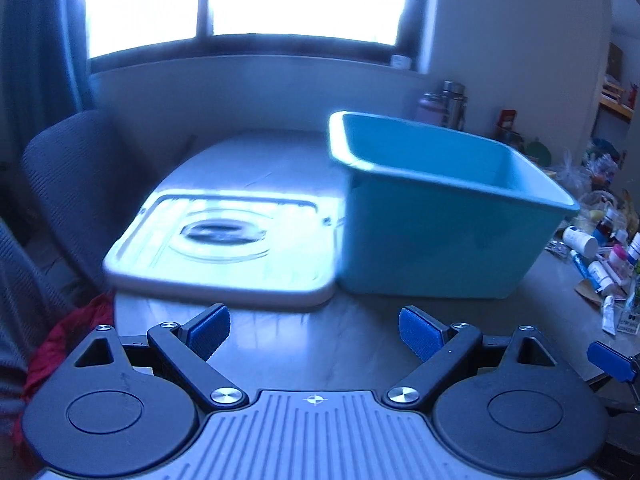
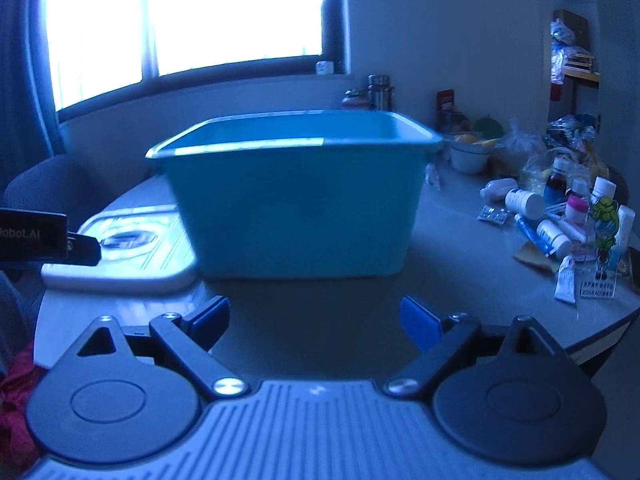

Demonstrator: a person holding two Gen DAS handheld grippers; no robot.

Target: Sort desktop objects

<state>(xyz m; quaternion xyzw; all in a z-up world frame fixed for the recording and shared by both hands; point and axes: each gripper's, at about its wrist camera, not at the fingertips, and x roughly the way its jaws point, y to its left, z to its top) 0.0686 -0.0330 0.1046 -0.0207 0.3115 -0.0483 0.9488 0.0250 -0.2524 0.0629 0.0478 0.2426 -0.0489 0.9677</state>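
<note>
While the table (image 1: 360, 344) is seen from low over its near edge, the left gripper (image 1: 314, 330) is held with its blue pads spread wide and nothing between them. Just ahead, a pale flat lid (image 1: 224, 248) is laid on the table, and a teal bin (image 1: 444, 216) is set upright beside it on the right, the two looking to touch or nearly so; blur keeps that from being settled. From the right wrist view, the right gripper (image 2: 316, 320) is likewise seen spread apart and empty, pointed straight at the bin's near wall. Well off to the right of the bin, the clutter to be sorted is gathered: white bottles (image 2: 524, 202) lying on their sides, a blue tube (image 2: 530, 236), a blister pack (image 2: 494, 214), a pink-capped bottle (image 2: 576, 206) and a small cartoon stand (image 2: 604, 236). Further back, a white bowl (image 2: 470, 156) is seen near the bin's far corner. At the left edge, a red cloth (image 1: 68, 344) is glimpsed beside a grey chair (image 1: 80, 176).
</note>
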